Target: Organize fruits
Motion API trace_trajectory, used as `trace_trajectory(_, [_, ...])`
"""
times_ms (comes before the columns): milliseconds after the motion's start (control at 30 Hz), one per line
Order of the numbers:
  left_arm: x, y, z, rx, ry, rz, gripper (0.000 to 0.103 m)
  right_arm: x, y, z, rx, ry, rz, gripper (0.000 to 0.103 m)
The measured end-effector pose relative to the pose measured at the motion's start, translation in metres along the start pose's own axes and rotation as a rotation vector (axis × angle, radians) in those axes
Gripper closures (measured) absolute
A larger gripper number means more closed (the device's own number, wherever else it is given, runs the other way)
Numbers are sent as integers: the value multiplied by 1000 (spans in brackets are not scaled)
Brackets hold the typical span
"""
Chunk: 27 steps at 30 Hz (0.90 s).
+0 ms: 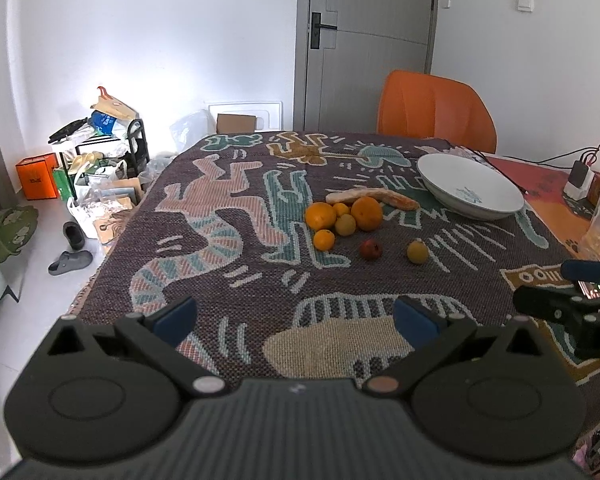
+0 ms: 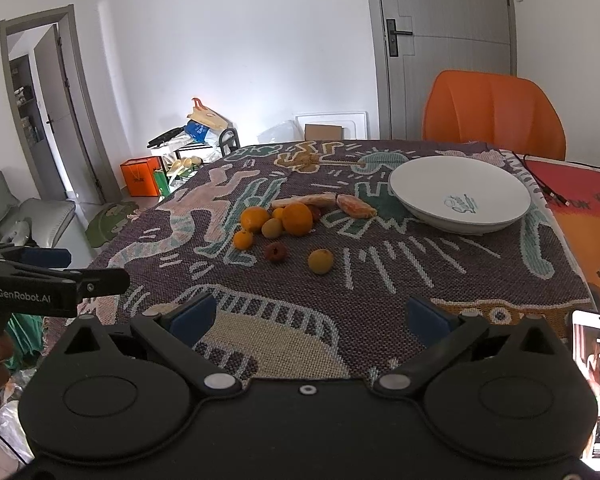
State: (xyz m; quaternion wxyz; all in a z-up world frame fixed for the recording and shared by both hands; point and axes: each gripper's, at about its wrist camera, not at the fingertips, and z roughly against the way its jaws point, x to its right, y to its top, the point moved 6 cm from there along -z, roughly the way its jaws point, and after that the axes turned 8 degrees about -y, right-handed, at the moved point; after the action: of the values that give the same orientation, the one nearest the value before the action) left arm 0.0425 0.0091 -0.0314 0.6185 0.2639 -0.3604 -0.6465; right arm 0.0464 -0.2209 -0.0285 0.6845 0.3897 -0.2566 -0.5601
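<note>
On the patterned cloth [image 1: 228,216] covering the counter, the fruits are sitting in a loose cluster near the middle: two oranges [image 1: 366,213], some smaller orange and yellow-green fruits [image 1: 345,225] touching them, and a long pale piece [image 1: 370,197] lying just behind. Two strays are sitting apart on the near side, a dark red fruit [image 1: 370,249] and a yellow fruit [image 1: 417,252]. Right of and slightly beyond the cluster, a white bowl [image 1: 436,178] is standing with nothing in it; it is likely the place the fruits are meant to go, so the sorting is looking not yet begun.

Both claws are hovering over the near edge of the counter, well apart from the fruit. The left claw [image 1: 295,322] is spreading its blue pads wide with nothing between them, and the right claw [image 2: 307,318] is doing the same.

The round fruits are probably firm and light but prone to rolling, so taking each across its widest middle should be safest. The red one is looking soft-skinned and wanting a gentle squeeze. The long piece is best pinched near its centre to keep it balanced.

Beyond the counter an orange chair [image 1: 436,110] is standing at the far side, and a phone [image 2: 594,384] is lying at the near right.
</note>
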Motion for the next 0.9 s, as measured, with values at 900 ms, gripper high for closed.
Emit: trace_trajectory(900, [-4, 0, 3, 9, 11, 3, 0, 3, 1, 3, 27, 16, -15, 0])
